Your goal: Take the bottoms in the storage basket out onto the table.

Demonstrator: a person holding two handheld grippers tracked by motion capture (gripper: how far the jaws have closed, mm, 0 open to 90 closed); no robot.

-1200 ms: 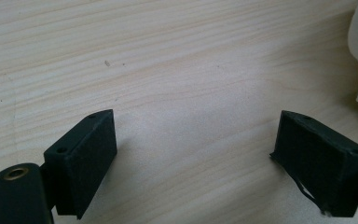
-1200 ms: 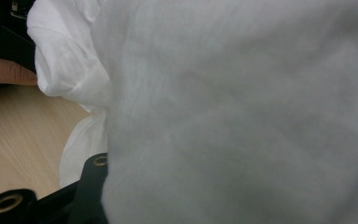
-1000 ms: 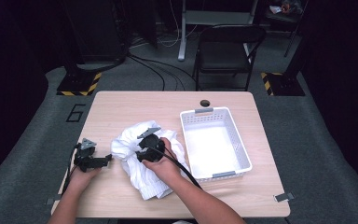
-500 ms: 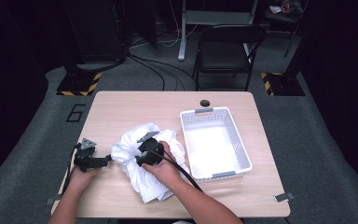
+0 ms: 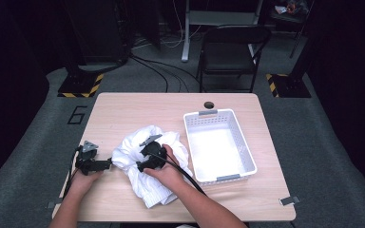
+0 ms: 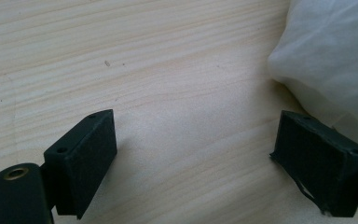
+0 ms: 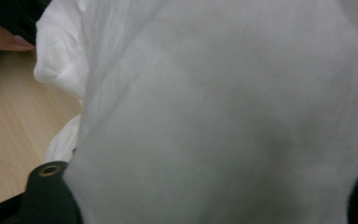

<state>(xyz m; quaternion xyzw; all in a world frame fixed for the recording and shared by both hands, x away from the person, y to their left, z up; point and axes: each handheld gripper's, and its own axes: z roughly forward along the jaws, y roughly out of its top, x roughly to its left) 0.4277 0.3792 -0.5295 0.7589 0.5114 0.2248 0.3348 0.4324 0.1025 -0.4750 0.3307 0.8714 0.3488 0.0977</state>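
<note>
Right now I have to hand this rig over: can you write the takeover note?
Left tongs: open, low over bare wood beside the white cloth, holding nothing.
Right tongs: on top of the cloth pile; cloth bulges between its jaws in the right gripper view, grip unclear.
White basket: to the right of the cloth, nothing in it.
Done: nothing in the basket yet.
Left: probably gather the cloth and put it in the basket.

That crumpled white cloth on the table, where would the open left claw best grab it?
Probably the rounded fold of the white cloth that bulges toward the left gripper. Its jaws stand wide apart over bare table, one jaw already beside that edge, so sliding in sideways along the tabletop should catch the fold. The basket sits on the far side.
</note>
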